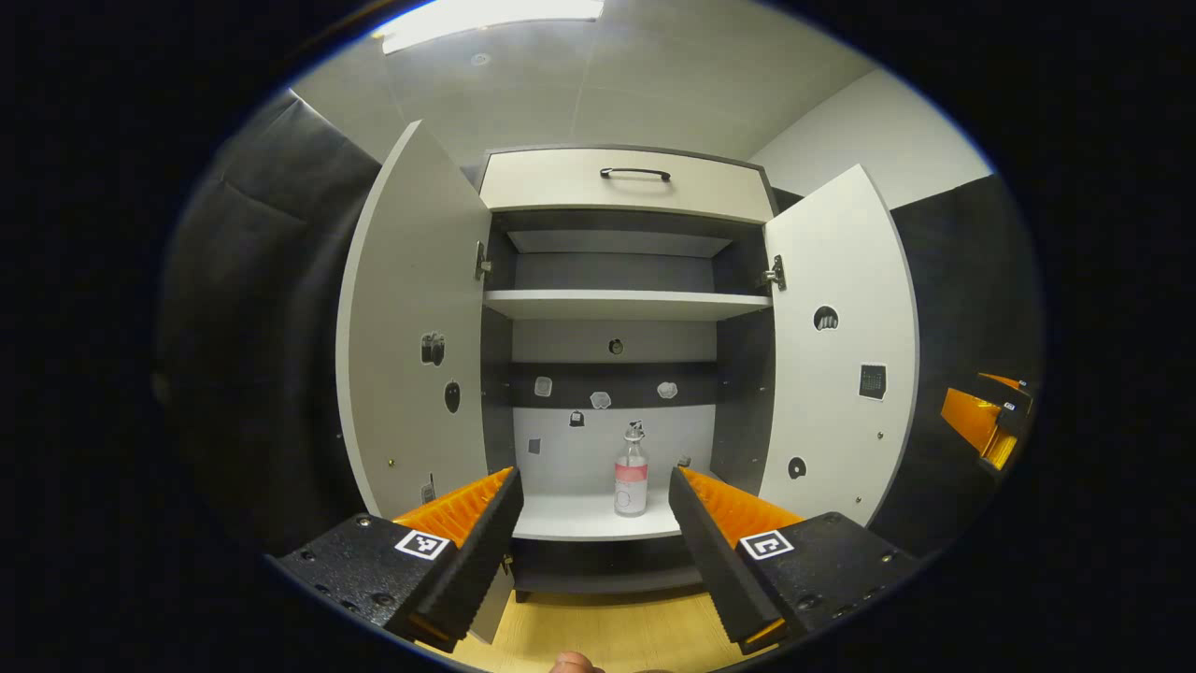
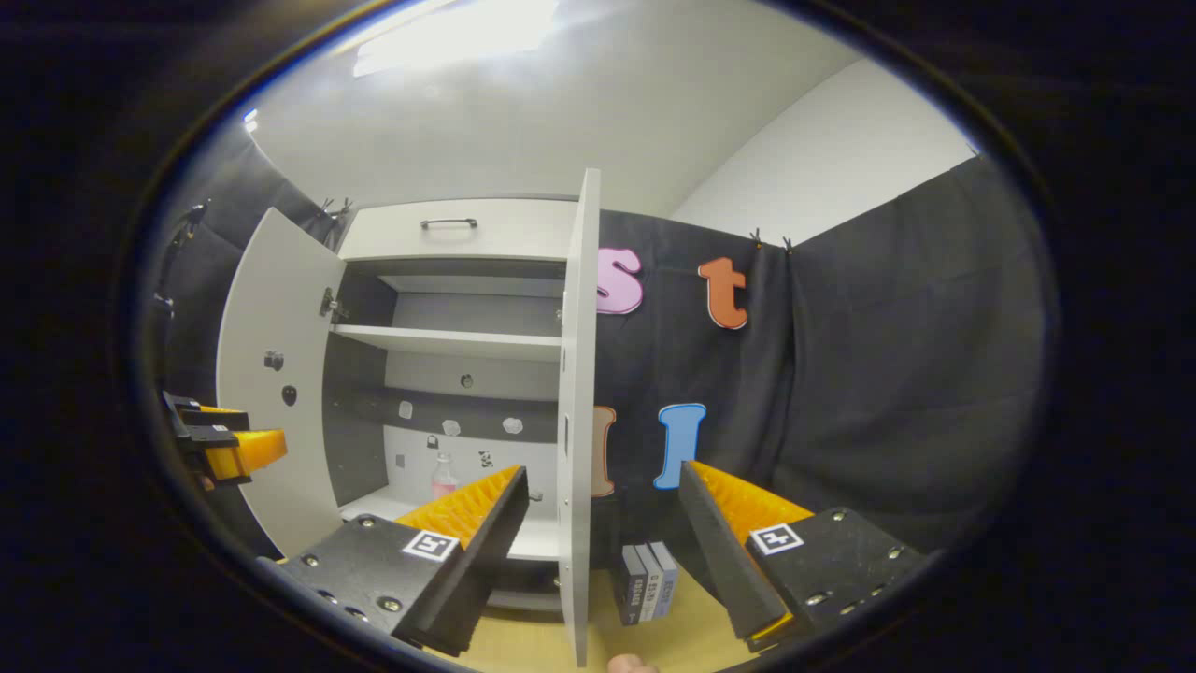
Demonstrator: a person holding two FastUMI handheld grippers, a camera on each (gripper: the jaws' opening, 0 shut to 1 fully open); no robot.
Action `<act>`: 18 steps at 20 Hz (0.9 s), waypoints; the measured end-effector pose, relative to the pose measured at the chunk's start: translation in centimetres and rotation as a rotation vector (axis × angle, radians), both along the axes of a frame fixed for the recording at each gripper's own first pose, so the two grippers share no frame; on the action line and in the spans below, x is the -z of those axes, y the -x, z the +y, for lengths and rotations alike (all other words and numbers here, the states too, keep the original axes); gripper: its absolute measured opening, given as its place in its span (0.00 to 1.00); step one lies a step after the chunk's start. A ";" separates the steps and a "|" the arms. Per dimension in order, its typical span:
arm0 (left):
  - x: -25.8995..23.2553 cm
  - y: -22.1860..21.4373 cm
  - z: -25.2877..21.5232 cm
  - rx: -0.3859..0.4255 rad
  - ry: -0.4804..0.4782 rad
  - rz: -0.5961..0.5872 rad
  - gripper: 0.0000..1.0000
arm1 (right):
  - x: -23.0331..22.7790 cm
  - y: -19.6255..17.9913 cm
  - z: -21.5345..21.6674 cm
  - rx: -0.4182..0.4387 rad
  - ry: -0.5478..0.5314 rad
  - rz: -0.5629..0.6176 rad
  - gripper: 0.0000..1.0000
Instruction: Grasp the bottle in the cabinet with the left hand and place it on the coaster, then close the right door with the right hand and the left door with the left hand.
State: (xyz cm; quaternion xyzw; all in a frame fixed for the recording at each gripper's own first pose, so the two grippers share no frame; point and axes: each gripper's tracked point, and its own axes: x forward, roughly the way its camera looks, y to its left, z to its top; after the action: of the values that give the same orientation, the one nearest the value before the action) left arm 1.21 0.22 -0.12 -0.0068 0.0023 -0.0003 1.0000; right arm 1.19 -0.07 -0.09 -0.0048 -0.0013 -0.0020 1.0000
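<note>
A clear bottle [image 1: 632, 477] with a pink label and a pump top stands upright on the bottom shelf [image 1: 579, 520] of the open cabinet. My left gripper [image 1: 594, 486] is open in front of the cabinet, well short of the bottle, which shows between its fingers. The left door [image 1: 411, 327] and right door [image 1: 841, 346] both stand wide open. In the right gripper view, my right gripper [image 2: 603, 486] is open, with the right door's edge [image 2: 577, 421] between its fingers, and the bottle [image 2: 444, 477] is partly hidden behind a finger. The left gripper [image 2: 229, 444] shows at the far left.
The cabinet has a drawer with a dark handle [image 1: 635, 174] on top and an upper shelf [image 1: 626, 304]. Small books [image 2: 647, 579] stand on the wooden surface [image 1: 598, 631] right of the door. The right gripper [image 1: 986, 421] shows at the far right. Black cloth wall surrounds the cabinet.
</note>
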 end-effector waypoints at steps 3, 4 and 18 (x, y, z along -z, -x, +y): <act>0.5 -0.5 0.0 0.009 0.005 0.011 0.97 | 0.0 0.0 -0.2 0.007 -0.002 0.001 0.97; 0.7 -0.8 -0.1 0.015 0.012 0.017 0.97 | 0.0 -0.1 -0.3 0.010 -0.004 0.003 0.97; 6.9 -18.3 -4.7 0.120 0.054 0.115 0.97 | -0.3 0.6 -5.4 0.145 0.048 0.005 0.93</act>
State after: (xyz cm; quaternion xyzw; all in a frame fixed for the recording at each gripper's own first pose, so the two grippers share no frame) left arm 19.49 -4.51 -7.04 -0.0339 0.0601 -0.0598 0.9958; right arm 0.63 -5.44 0.19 -0.0289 0.0016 -0.0745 0.9968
